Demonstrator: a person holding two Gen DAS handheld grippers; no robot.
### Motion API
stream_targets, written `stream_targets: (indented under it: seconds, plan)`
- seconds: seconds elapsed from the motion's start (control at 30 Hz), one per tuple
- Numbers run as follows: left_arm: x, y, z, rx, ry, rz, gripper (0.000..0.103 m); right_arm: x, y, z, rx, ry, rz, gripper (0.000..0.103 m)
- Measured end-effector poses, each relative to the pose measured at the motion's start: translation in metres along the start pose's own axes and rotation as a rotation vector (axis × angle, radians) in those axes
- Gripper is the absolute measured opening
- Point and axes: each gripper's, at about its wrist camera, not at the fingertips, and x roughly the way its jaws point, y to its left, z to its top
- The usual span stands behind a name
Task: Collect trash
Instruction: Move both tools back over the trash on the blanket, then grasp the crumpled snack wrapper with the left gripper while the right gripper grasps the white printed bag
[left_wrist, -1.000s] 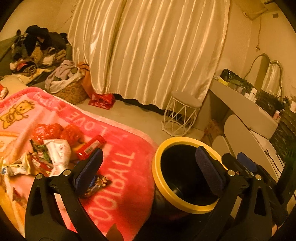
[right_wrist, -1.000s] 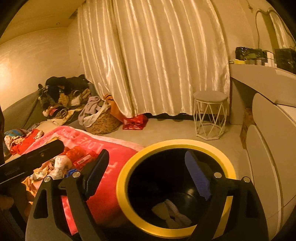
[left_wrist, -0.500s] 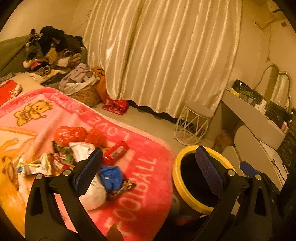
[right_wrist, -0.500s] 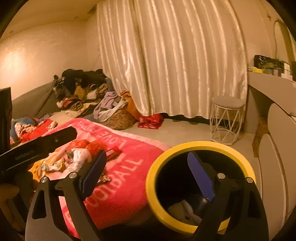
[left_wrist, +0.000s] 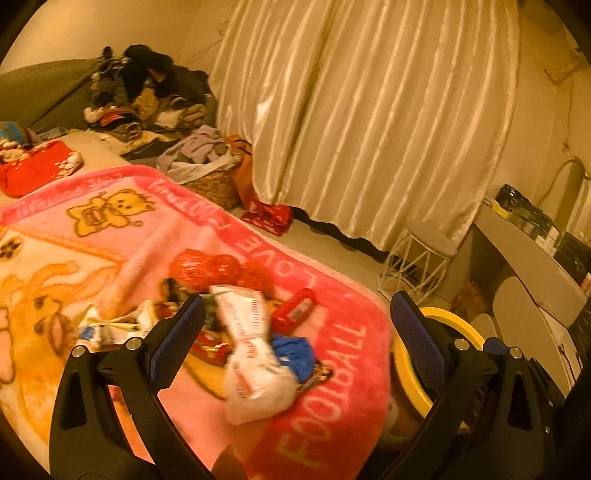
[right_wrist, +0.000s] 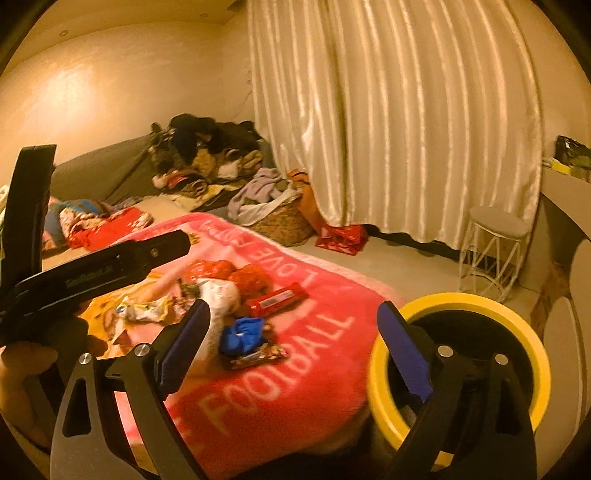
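Observation:
A heap of trash lies on the pink blanket (left_wrist: 110, 236): a white crumpled bag (left_wrist: 255, 365), a blue wad (left_wrist: 291, 350), a red wrapper bar (left_wrist: 295, 310), red netting (left_wrist: 210, 266) and several small wrappers. My left gripper (left_wrist: 295, 339) is open and empty above the white bag. My right gripper (right_wrist: 295, 347) is open and empty over the blue wad (right_wrist: 242, 334) and a dark wrapper (right_wrist: 255, 356). The black bin with a yellow rim (right_wrist: 458, 301) stands at the blanket's right edge, also in the left wrist view (left_wrist: 448, 317).
A white wire stool (right_wrist: 495, 243) stands by the cream curtain (right_wrist: 388, 110). A woven laundry basket (right_wrist: 280, 221), a red bag (right_wrist: 341, 236) and a clothes pile (right_wrist: 207, 155) lie at the back. A desk (left_wrist: 528, 251) is on the right. The left gripper's arm (right_wrist: 96, 269) crosses the right view.
Both grippers have swung left from over the bin to above the trash heap on the blanket. Both stay open and empty.

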Motion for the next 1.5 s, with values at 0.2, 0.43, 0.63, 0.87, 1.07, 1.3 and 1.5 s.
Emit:
stream_targets:
  seconds: [0.2, 0.43, 0.63, 0.87, 1.07, 1.3, 1.5]
  plan:
    - [-0.009, 0.039, 0.001, -0.052, -0.009, 0.07, 0.092, 0.014, 0.026, 0.0, -0.039, 0.034, 0.042, 0.089]
    - [-0.016, 0.079, -0.001, -0.112, -0.007, 0.145, 0.092, 0.035, 0.049, 0.001, -0.064, 0.079, 0.082, 0.09]
    - [-0.021, 0.106, -0.008, -0.146, 0.001, 0.19, 0.092, 0.053, 0.066, -0.004, -0.08, 0.128, 0.107, 0.09]
    - [-0.014, 0.135, -0.016, -0.194, 0.027, 0.224, 0.092, 0.072, 0.082, -0.007, -0.103, 0.165, 0.119, 0.089]
    - [0.001, 0.167, -0.028, -0.28, 0.073, 0.25, 0.092, 0.092, 0.09, -0.012, -0.105, 0.221, 0.12, 0.083]
    - [0.021, 0.187, -0.036, -0.349, 0.116, 0.228, 0.09, 0.107, 0.089, -0.02, -0.077, 0.272, 0.114, 0.074]
    - [0.036, 0.192, -0.04, -0.386, 0.148, 0.194, 0.066, 0.113, 0.083, -0.023, -0.049, 0.305, 0.13, 0.052]
